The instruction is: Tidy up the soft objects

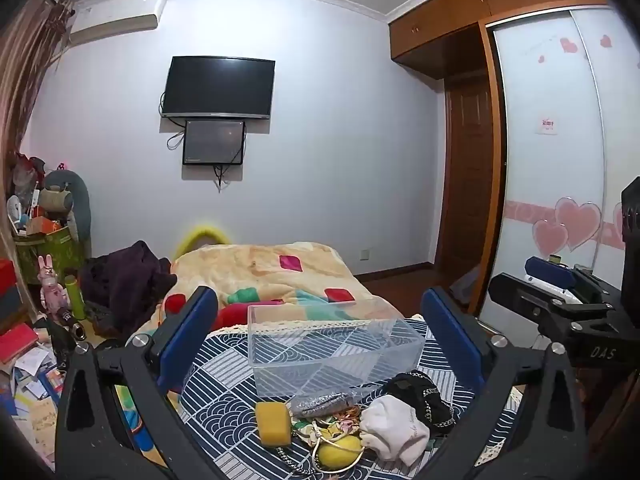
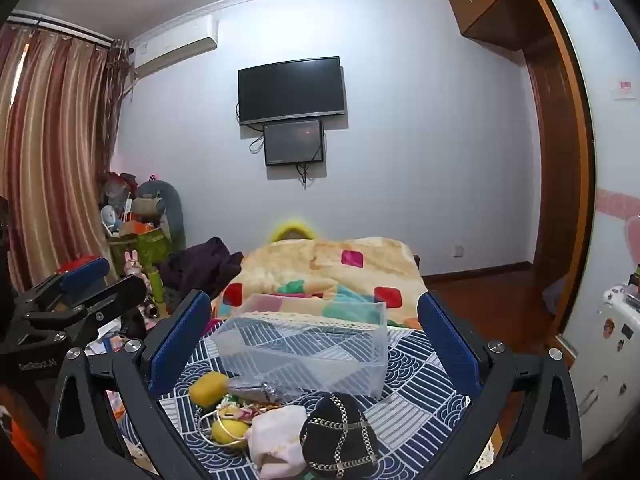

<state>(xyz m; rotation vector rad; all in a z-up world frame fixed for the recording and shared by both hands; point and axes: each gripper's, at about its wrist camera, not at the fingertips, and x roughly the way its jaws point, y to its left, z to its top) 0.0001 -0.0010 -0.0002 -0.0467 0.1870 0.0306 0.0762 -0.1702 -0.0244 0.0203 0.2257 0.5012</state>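
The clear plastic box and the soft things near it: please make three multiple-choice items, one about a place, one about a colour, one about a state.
1. Where does the clear plastic box stand?
A. on the patterned blue and white cloth
B. on the floor by the wardrobe
C. on top of the television

2. What colour is the sponge block in front of the box?
A. red
B. yellow
C. purple

3. How does the left hand-held gripper stand?
A. shut on the sponge
B. shut on the white cloth
C. open, holding nothing

Answers:
1. A: the patterned cloth shows under and through the box's clear walls.
2. B: the block is plainly yellow in the left wrist view.
3. C: its blue fingers stand wide apart, with the box and the pile between them untouched.
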